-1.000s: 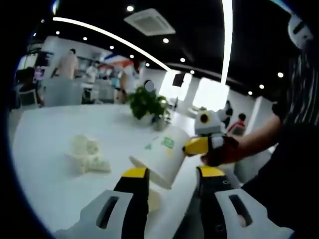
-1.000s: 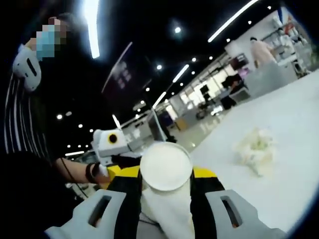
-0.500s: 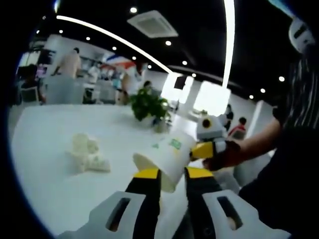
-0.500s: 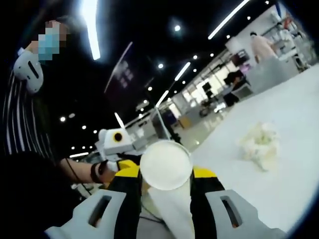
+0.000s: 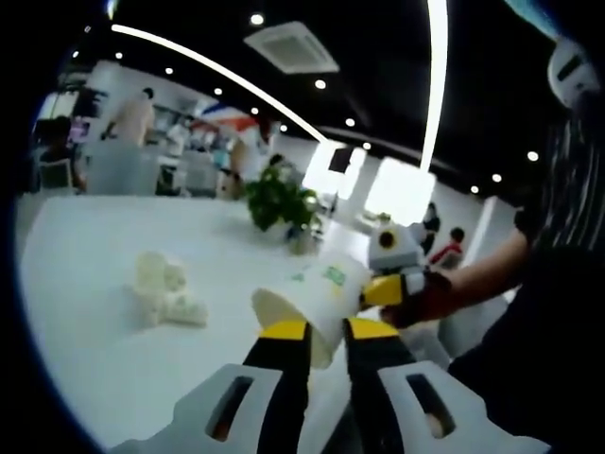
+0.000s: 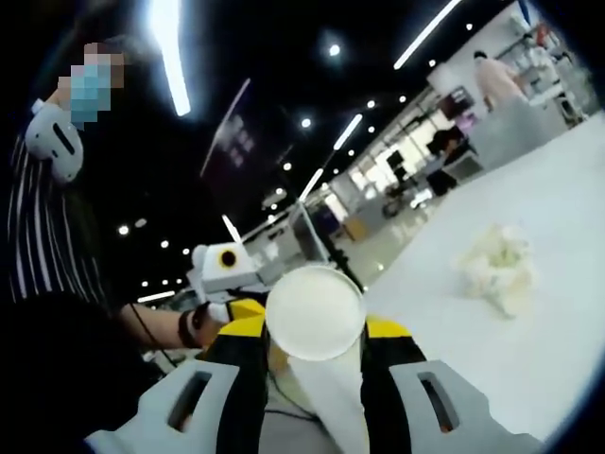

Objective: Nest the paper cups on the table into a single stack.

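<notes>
Left tool [image 5: 317, 329] and right tool [image 6: 315, 326] both clenched one paper cup [image 5: 312, 298] aloft; nesting appeared unfinished, no stack visible on the tabletop [image 5: 95, 284].

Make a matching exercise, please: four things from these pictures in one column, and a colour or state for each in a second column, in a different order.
Column 1:
1. cup
2. plant
3. crumpled paper
4. table

Column 2:
A. green, standing at the far side of the table
B. white, wide and flat, bearing the other things
C. held on its side between hand-held gripper jaws
D. pale, lying loose on the table

Pairs: 1-C, 2-A, 3-D, 4-B
</notes>
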